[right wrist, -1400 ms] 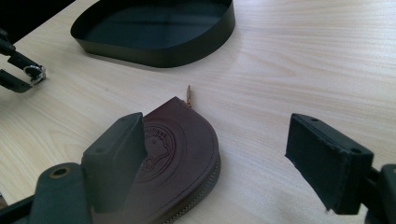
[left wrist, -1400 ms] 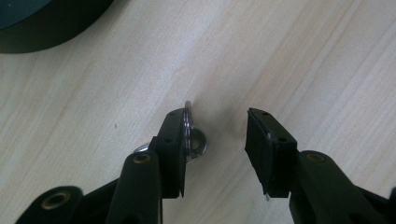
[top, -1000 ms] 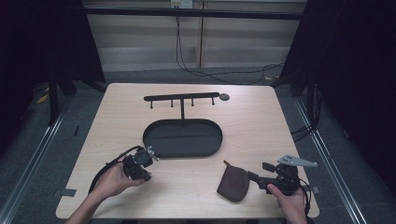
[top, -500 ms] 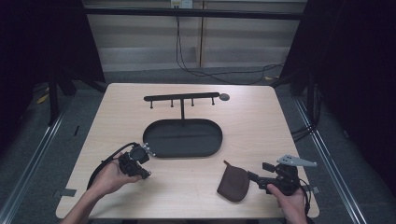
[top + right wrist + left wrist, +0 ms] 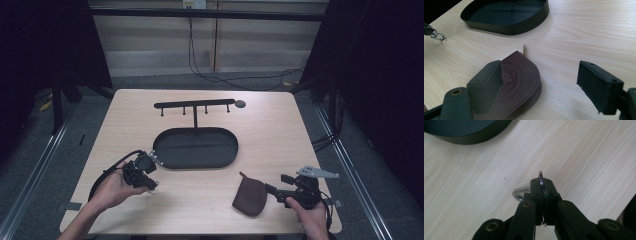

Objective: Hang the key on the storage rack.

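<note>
My left gripper [image 5: 149, 182] is held just above the table, left of the tray's near end, and is shut on a thin metal key ring [image 5: 540, 178]. A silver clasp [image 5: 520, 193] hangs from the ring beside the jaws; the same clasp [image 5: 437, 37] dangles at the far left of the right gripper view. A brown leather pouch [image 5: 250, 195] lies flat near the front edge. My right gripper [image 5: 272, 190] stands open at the pouch's right side. Its left jaw is over the pouch [image 5: 521, 80] and its right jaw is over bare wood, with neither pad pressing.
A black oval tray [image 5: 165, 162] sits mid-table, with its dark wall [image 5: 506, 27] beyond the pouch. Behind it stands a black rack with hooks [image 5: 194, 105]. The pouch's small zipper pull [image 5: 524, 49] points toward the tray. Cables trail from both grippers.
The left hand has lifted slightly and drifted left, away from the tray's rim, with the ring still in its jaws. The right hand and the pouch have not moved.
</note>
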Demonstrator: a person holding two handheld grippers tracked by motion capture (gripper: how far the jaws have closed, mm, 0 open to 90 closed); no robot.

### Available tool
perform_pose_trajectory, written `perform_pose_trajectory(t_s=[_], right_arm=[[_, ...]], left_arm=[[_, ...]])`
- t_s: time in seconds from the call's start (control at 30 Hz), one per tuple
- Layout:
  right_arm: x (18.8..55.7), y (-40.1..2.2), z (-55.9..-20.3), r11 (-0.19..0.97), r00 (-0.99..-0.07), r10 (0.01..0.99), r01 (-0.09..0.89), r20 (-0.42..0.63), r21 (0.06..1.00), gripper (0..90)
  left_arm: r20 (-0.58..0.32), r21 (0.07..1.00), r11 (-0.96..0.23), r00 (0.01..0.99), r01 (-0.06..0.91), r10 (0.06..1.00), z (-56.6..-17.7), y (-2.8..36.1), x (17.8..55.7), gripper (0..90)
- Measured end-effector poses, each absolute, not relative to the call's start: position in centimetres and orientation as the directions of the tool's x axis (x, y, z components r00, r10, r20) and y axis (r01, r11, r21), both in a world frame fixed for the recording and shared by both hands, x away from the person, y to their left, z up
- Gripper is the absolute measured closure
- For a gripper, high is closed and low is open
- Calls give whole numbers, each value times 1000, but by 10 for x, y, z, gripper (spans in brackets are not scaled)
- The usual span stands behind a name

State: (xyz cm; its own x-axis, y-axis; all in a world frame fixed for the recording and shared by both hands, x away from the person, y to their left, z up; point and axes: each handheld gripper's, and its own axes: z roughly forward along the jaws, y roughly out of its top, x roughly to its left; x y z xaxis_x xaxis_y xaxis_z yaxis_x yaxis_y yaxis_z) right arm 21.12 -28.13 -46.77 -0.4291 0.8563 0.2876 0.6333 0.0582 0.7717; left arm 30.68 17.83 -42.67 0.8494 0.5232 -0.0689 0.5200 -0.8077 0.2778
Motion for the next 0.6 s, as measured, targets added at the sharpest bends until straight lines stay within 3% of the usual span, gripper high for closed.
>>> perform_pose_trajectory(t_s=[0.6], right_arm=[[212, -282, -468, 60, -430, 856, 636, 288, 769, 199]], left_arm=[[-90, 305, -787, 838, 537, 538, -402, 192, 313, 889]])
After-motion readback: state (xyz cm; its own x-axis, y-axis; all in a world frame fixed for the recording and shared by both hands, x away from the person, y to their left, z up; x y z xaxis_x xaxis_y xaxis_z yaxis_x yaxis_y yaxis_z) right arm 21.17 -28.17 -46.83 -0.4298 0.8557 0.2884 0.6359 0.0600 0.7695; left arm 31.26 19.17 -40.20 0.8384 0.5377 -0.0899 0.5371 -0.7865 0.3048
